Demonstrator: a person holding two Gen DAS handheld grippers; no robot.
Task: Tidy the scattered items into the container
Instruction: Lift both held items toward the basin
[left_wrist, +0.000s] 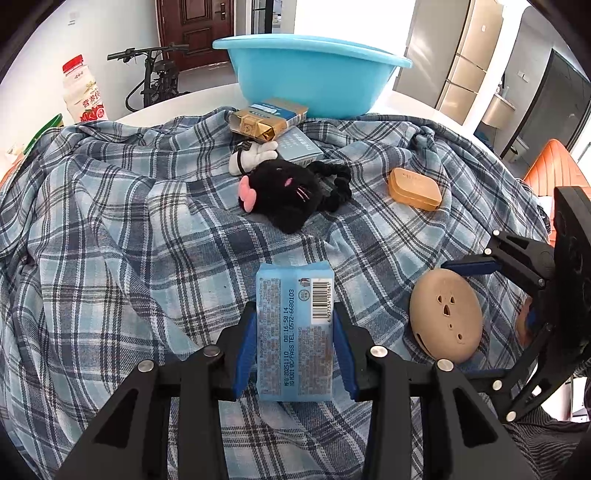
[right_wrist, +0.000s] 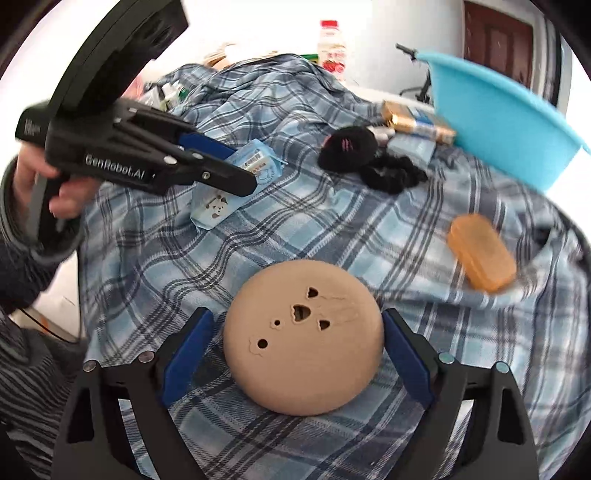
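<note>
Scattered items lie on a rumpled blue plaid cloth (left_wrist: 110, 229), and the container, a light blue basin (left_wrist: 314, 74), stands at the cloth's far edge, well ahead of the left claw (left_wrist: 295, 332). That claw is clamped on a pale blue wipes packet (left_wrist: 295, 332), its blue pads pressed flat against the packet's two long sides, barcode face up. Ahead of it, between claw and basin, lie a black plush cat (left_wrist: 288, 192) with a pink bow, a white plush piece touching it, and a gold-and-blue box (left_wrist: 266, 118) resting on a flat blue box just in front of the basin. An orange tin (left_wrist: 415, 189) sits ahead and to the right. The right claw (right_wrist: 301, 347) is spread wide around a tan round disc (right_wrist: 303, 339) pierced with small holes; its left pad stands clear of the disc, and whether the right pad touches it cannot be told. A milk bottle (left_wrist: 83, 92) stands far off to the left.
</note>
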